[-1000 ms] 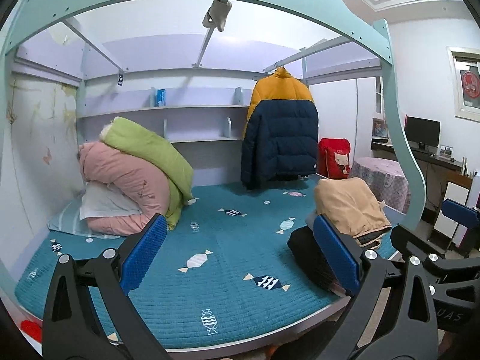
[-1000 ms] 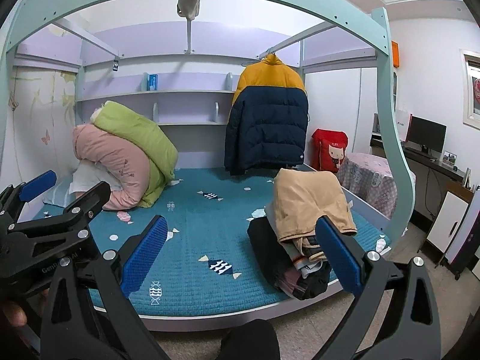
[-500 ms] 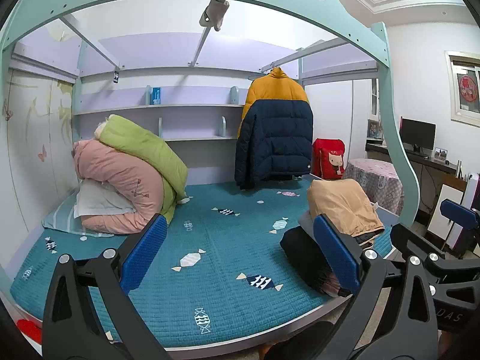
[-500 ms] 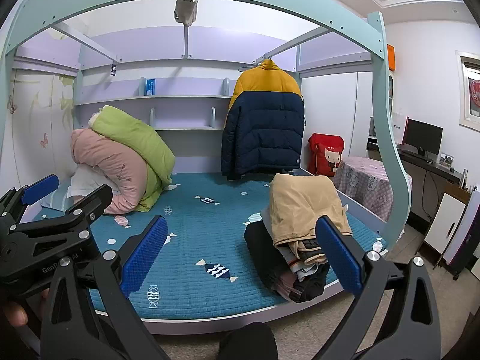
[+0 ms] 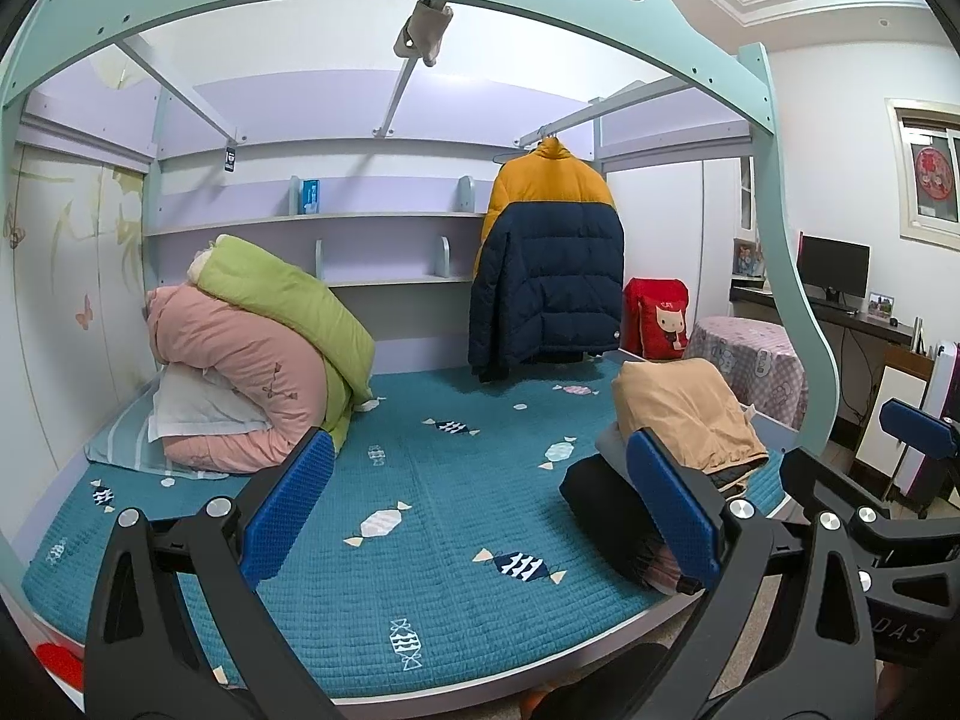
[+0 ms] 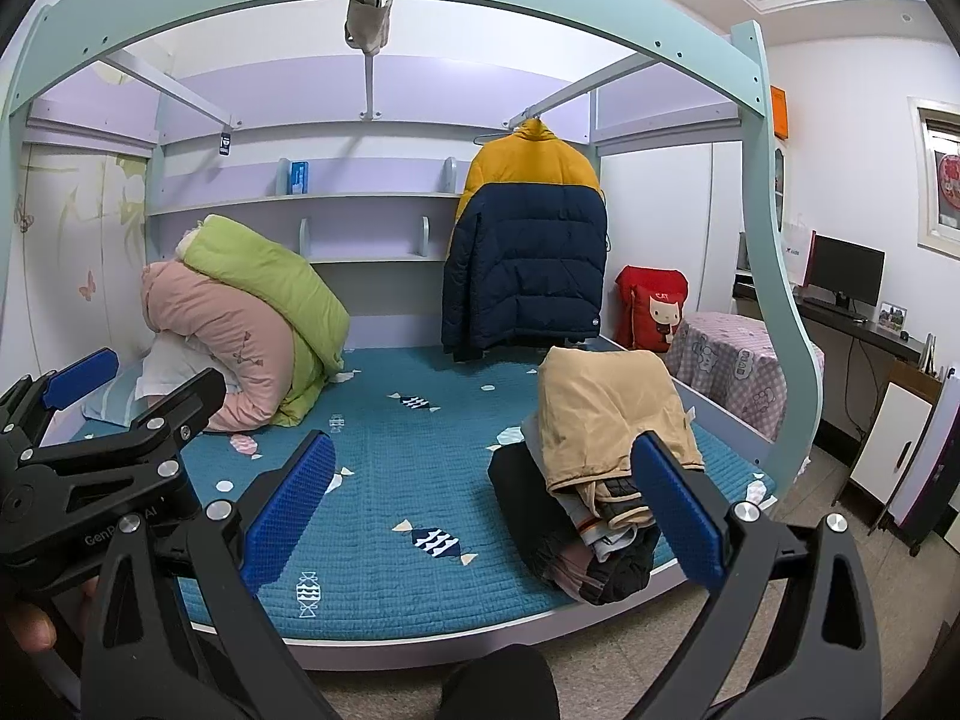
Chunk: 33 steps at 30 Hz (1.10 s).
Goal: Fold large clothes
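I see both my left gripper (image 5: 480, 504) and right gripper (image 6: 483, 501) held spread and empty before the bed (image 6: 384, 480); the clothes pile (image 6: 600, 450) sits at the bed's right front corner.

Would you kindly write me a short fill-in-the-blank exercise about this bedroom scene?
1. The puffer jacket hanging from the rail is navy below and ____ at the shoulders.
2. The tan garment lies on ____ of the clothes pile.
3. The green quilt rests on a ____ quilt.
4. Both the left gripper and the right gripper are ____.

Answers: yellow; top; pink; open
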Available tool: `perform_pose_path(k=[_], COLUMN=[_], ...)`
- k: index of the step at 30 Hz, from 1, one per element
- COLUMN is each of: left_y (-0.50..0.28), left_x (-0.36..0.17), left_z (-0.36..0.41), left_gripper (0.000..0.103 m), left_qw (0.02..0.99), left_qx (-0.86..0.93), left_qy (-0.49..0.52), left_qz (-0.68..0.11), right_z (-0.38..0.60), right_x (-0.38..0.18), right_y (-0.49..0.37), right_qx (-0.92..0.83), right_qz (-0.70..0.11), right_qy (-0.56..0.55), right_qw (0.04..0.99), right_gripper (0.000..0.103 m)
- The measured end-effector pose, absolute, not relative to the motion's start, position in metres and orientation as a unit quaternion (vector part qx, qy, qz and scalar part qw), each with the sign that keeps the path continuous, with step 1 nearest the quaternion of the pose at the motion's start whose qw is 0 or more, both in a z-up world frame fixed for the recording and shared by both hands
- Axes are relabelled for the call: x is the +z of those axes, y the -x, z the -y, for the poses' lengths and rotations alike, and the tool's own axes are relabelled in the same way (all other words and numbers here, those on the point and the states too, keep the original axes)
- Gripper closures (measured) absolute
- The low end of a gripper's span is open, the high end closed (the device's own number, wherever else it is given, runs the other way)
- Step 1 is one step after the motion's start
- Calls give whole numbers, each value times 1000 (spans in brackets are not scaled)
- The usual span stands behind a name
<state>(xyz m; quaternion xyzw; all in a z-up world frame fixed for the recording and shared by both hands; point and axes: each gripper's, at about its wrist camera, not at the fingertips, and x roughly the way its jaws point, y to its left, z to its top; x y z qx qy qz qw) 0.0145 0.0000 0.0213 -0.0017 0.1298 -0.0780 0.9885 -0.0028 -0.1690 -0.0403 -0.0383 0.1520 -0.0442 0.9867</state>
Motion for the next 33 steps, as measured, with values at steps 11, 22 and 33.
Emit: perform_pose_path(k=[11, 22, 33], left_y=[-14, -14, -18], left_x=[23, 23, 26], left_z=[2, 3, 0], left_gripper=[5, 5, 5], left_qw=[988, 989, 988], left_qx=[-80, -79, -87], left_qy=[0, -1, -2], left_qz=[-129, -127, -128], right_z=[165, 162, 156], right_x=[-40, -40, -43], right_y=[9, 11, 14], right_qx=[-52, -53, -60], right_qz=[-151, -151, -153], right_qy=[36, 34, 28], right_qw=[987, 986, 986], right_gripper=[7, 7, 7])
